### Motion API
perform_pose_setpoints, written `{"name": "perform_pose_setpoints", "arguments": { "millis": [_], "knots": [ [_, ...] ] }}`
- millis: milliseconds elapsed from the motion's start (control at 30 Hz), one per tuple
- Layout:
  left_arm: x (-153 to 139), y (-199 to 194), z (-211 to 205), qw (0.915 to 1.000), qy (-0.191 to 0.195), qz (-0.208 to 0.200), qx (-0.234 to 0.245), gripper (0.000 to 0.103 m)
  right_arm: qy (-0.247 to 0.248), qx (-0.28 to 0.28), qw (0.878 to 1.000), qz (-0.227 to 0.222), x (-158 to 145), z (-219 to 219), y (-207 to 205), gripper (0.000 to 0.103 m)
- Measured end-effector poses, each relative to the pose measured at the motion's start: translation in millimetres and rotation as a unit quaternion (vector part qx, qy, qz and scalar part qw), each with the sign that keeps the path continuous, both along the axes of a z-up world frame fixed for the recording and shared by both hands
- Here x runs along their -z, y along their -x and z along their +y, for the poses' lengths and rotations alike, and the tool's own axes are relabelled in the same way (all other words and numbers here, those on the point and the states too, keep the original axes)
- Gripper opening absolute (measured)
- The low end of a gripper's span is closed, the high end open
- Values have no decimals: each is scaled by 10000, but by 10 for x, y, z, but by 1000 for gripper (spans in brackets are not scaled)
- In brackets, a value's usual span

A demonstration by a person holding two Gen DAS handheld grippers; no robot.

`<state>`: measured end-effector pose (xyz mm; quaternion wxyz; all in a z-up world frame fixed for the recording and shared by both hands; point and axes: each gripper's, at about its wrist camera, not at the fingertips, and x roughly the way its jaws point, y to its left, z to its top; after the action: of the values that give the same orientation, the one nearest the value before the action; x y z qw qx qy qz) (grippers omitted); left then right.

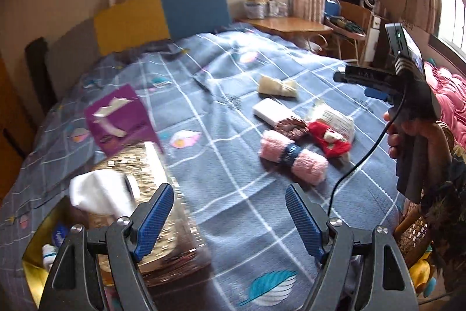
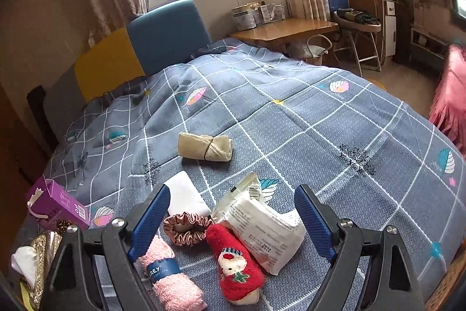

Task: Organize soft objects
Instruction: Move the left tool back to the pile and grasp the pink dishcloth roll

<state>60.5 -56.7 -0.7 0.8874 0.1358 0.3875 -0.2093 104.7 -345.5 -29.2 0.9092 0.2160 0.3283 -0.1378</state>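
Observation:
Several soft things lie in a cluster on the grey checked quilt (image 2: 335,136): a pink rolled towel (image 2: 169,279) with a blue band, a red sock (image 2: 236,264), a brown scrunchie (image 2: 188,226), a white packet (image 2: 262,232) and a white folded cloth (image 2: 186,194). A beige rolled cloth (image 2: 205,148) lies farther back. My right gripper (image 2: 233,190) hangs open just above the cluster, holding nothing. My left gripper (image 1: 229,188) is open and empty over bare quilt, with the pink towel (image 1: 294,159) ahead to its right.
A gold sequined tissue box (image 1: 137,180) with a white tissue (image 1: 99,191) sits under my left finger. A purple carton (image 1: 122,118) lies behind it. A hand (image 1: 407,133) holds the right gripper at the right edge. A pink blanket (image 2: 451,107) is at the far right.

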Motion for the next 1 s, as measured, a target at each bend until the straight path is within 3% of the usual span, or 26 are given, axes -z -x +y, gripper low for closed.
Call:
{"name": "perform_pose_setpoints", "arguments": {
  "millis": [233,533,800,867,1000],
  "knots": [
    [429,-359,-489,9952,149,955,167,77,-428,265,9987,58,83,-157,27,88],
    [892,-970,-868,9727,862,2126,-363,77,-699,235,9973,15,109,-207,34,88],
    [1234,-1216,-1169,9666,776,2357,-646,76,-938,176,9954,66,169,-236,8,88],
    [1251,-1170,-1090,9670,836,2328,-601,52,-920,136,9956,106,181,-224,-7,88],
    [1068,-960,-878,9768,867,1941,-277,45,-801,-47,9966,208,201,-157,-66,87]
  ]
}}
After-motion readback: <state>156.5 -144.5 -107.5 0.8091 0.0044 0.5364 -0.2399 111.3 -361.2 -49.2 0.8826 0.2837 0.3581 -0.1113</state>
